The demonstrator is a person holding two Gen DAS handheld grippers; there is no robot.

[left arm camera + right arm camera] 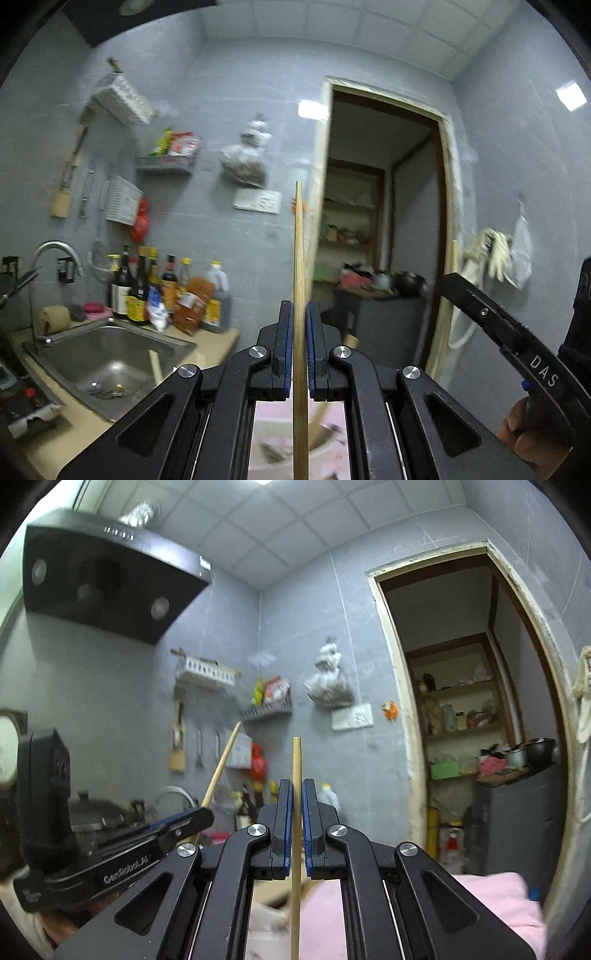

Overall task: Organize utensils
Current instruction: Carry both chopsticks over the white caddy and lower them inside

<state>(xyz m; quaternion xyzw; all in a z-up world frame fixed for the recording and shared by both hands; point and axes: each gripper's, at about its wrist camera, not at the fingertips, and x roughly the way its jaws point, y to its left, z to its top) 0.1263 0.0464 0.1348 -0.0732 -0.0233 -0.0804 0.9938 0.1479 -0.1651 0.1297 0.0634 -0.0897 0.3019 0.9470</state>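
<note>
Chopstick (300, 280) number one is pinched tight between the blue pads of the left gripper (300, 310), jaws nearly touching, stick standing upright and poking well past the fingertips toward the grey wall, and the other chopstick (296, 794) sits the same way in the right gripper (296, 794), clamped down narrow on it. Both grippers point roughly level out into the kitchen, side by side, with a bare hand (524, 435) wrapped on the right one's grip. Further back you've got the sink (110, 354), sauce bottles (162, 288) and the doorway (384, 229).
</note>
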